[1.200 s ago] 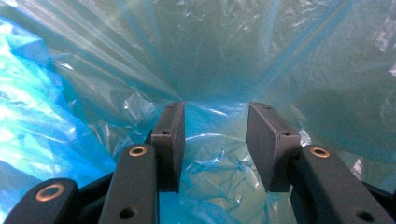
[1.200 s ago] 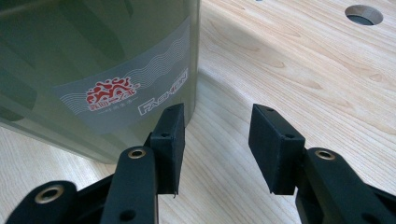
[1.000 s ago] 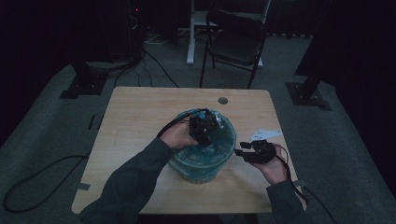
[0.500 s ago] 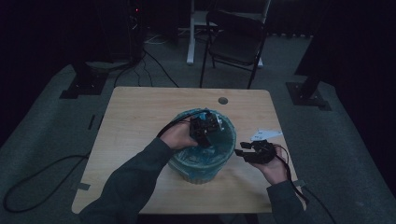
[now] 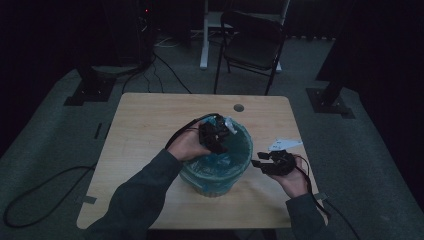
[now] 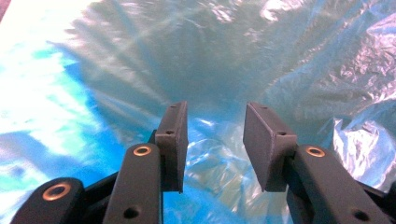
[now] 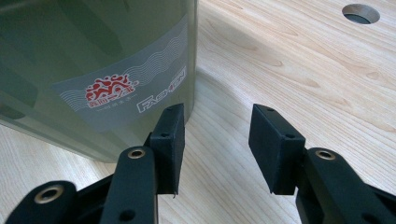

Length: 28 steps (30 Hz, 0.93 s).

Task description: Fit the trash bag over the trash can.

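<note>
1. A round bin (image 5: 216,167) stands near the front middle of the wooden table (image 5: 145,130), lined with a crinkled blue plastic bag (image 5: 235,147) that folds over its rim.
2. The person's left hand (image 5: 186,146) holds the left gripper (image 5: 216,137) over the bin's left rim, tipped down into the opening. A black cable loops from it back over the hand.
3. In the left gripper view, its two black jaws stand apart with nothing between them. The left gripper (image 6: 215,135) points down at the blue plastic bag (image 6: 299,74), whose rumpled folds lie just under the pads.
4. The right hand (image 5: 295,180) holds the right gripper (image 5: 265,162) low over the table, just beside the bin's right wall and aimed at it.
5. In the right gripper view, the right gripper (image 7: 215,140) also has its jaws parted and empty. The bin (image 7: 93,60) rises just ahead and to the left of them, its grey-green wall carrying a label (image 7: 126,95) with a red mark and the word FASHION.
6. Bare table (image 7: 289,70) fills the space between those jaws and beyond, with a round hole (image 7: 360,13) in the wood far off.
7. From the high view, that hole (image 5: 238,107) sits near the table's far edge, and a white scrap of paper (image 5: 284,144) lies by the right edge, just behind the right gripper.
8. A dark folding chair (image 5: 252,47) stands on the floor beyond the table.
</note>
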### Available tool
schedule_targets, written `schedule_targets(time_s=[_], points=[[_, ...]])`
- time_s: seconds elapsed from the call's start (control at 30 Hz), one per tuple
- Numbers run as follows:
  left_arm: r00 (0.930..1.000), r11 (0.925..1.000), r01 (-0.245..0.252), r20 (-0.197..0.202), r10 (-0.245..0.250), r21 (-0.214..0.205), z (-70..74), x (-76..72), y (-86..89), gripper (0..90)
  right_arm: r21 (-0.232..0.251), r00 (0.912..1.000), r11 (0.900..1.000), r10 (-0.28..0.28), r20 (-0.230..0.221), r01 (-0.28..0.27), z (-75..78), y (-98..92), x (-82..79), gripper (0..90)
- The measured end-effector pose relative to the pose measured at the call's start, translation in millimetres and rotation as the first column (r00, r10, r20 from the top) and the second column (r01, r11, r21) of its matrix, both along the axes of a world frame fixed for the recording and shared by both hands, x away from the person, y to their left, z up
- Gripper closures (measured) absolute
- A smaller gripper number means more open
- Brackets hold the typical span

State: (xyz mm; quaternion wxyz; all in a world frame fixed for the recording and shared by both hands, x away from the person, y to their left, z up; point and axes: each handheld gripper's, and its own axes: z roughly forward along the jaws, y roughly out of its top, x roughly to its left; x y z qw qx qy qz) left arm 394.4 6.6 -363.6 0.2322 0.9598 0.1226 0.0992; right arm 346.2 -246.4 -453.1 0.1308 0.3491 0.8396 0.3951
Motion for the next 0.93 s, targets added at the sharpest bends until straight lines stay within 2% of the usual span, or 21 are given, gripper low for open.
schedule_targets(time_s=[0.17, 0.2, 0.27, 0.4, 0.53, 0.77, 0.93], points=[[0.9989, 0.9966, -0.042, 0.019, 0.043, -0.071, 8.6, 1.3, 15.0, 60.6, 0.002, 1.0000, 1.0000, -0.002, -0.002, 0.002, -0.4, -0.1, 0.0, 55.3], [0.9989, 0.9966, -0.042, 0.019, 0.043, -0.071, 8.6, 1.3, 15.0, 60.5, 0.002, 1.0000, 1.0000, -0.002, -0.002, 0.002, -0.4, -0.1, 0.0, 55.3], [0.9971, 0.9896, -0.065, 0.031, 0.070, -0.129, 13.6, 1.5, 23.9, 60.5, 0.001, 1.0000, 1.0000, -0.001, -0.002, 0.001, -0.7, -0.1, 0.1, 55.3], [0.9935, 0.9767, -0.096, 0.042, 0.106, -0.192, 19.7, 1.5, 36.0, 60.5, 0.002, 1.0000, 1.0000, -0.001, -0.002, 0.001, -0.8, 0.1, 0.1, 55.2], [0.9889, 0.9606, -0.123, 0.050, 0.140, -0.249, 24.7, 0.9, 47.7, 60.5, 0.001, 1.0000, 1.0000, -0.001, -0.002, 0.001, -1.1, 0.1, 0.2, 55.1], [0.9807, 0.9396, -0.162, 0.056, 0.187, -0.301, 29.1, 1.4, 66.3, 60.5, 0.000, 1.0000, 1.0000, -0.001, -0.002, 0.001, -1.1, 0.0, 0.2, 55.1], [0.9771, 0.9331, -0.181, 0.051, 0.206, -0.311, 27.0, 2.5, 72.9, 60.4, 0.000, 1.0000, 1.0000, -0.001, -0.003, 0.001, -1.5, 0.3, 0.5, 55.0]])
